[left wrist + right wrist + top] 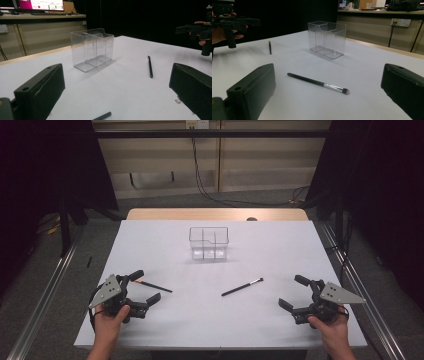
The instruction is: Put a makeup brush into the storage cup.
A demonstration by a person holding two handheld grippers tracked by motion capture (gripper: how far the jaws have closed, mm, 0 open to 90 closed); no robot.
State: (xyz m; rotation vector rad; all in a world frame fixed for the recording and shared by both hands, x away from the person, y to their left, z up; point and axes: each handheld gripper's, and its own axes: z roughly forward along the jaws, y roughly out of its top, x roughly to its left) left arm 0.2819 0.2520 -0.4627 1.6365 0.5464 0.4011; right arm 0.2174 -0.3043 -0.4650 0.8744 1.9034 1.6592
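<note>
A clear plastic organizer (209, 242) with dividers stands upright at the middle of the white table (150, 245). A black makeup brush with a silver ferrule (242, 287) lies right of centre. A thin black stick with an orange end (154, 286) lies at the left, between the jaws of my left gripper (147, 286) without touching them. That gripper is open. My right gripper (292, 291) is open too, empty, just right of the brush. In the right gripper view the brush (318, 82) lies between the jaws, with the organizer (327, 38) beyond. The left gripper view shows the organizer (91, 48) ahead.
A wooden strip (215, 214) runs along the table's far edge, and metal rails (45, 295) flank both sides. The left gripper view shows the other hand's gripper (197, 28) far right. In the right gripper view the other gripper (234, 23) sits far left.
</note>
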